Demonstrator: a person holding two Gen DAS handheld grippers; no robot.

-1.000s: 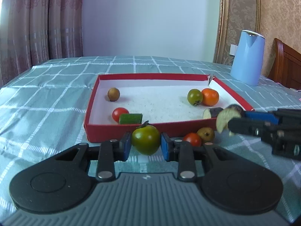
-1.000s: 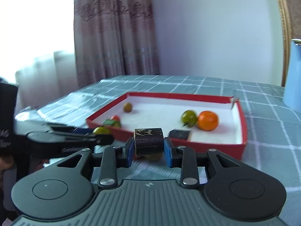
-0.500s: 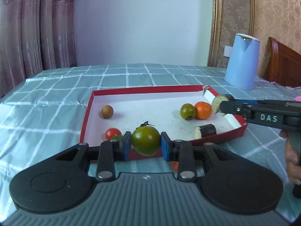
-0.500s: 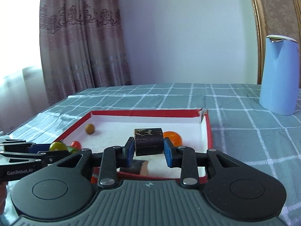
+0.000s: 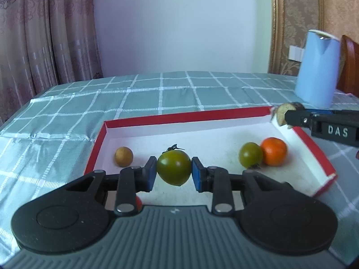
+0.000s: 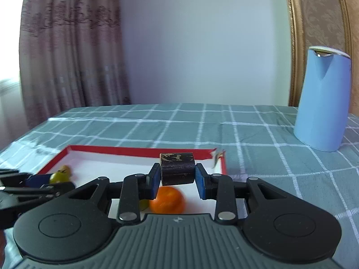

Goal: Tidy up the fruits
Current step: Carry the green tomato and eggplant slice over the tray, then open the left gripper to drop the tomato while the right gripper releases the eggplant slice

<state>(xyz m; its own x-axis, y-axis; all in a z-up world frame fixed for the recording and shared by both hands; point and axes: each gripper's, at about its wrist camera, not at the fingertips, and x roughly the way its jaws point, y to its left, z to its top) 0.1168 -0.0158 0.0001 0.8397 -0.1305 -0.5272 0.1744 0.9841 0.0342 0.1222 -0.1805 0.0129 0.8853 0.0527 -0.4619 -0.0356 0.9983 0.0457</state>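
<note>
- The only writing you can read is the white "DAS" on the side of your black right gripper [image 5: 283,118], seen from the left wrist camera; the small emblem on each grey ribbed gripper body is too small to make out.
- Your left gripper [image 5: 174,174] has its blue-padded jaws clamped on a smooth, glossy round green tomato with a dark dried stem [image 5: 174,170], held above the white floor of the shallow red cardboard box [image 5: 179,117].
- Your right gripper [image 6: 177,177] has its jaws pressed against a dark, stubby cylindrical eggplant chunk with mottled purple-black skin [image 6: 177,168]; from the left camera its pale cut face shows over the box's far right corner.
- Lying inside the box: a small matte tan round fruit [image 5: 123,156] near the left wall, and a second green tomato [image 5: 250,158] touching a bright orange round fruit [image 5: 274,151] near the right wall.
- A bit of red fruit [image 5: 138,202] peeks from behind your left gripper's frame; you cannot tell what it is.
- The box sits on a tabletop under a sheeny teal cloth with a white grid [image 5: 157,94].
- A smooth pale-blue tapered kettle [image 6: 323,103] stands well apart from the box at the right.
</note>
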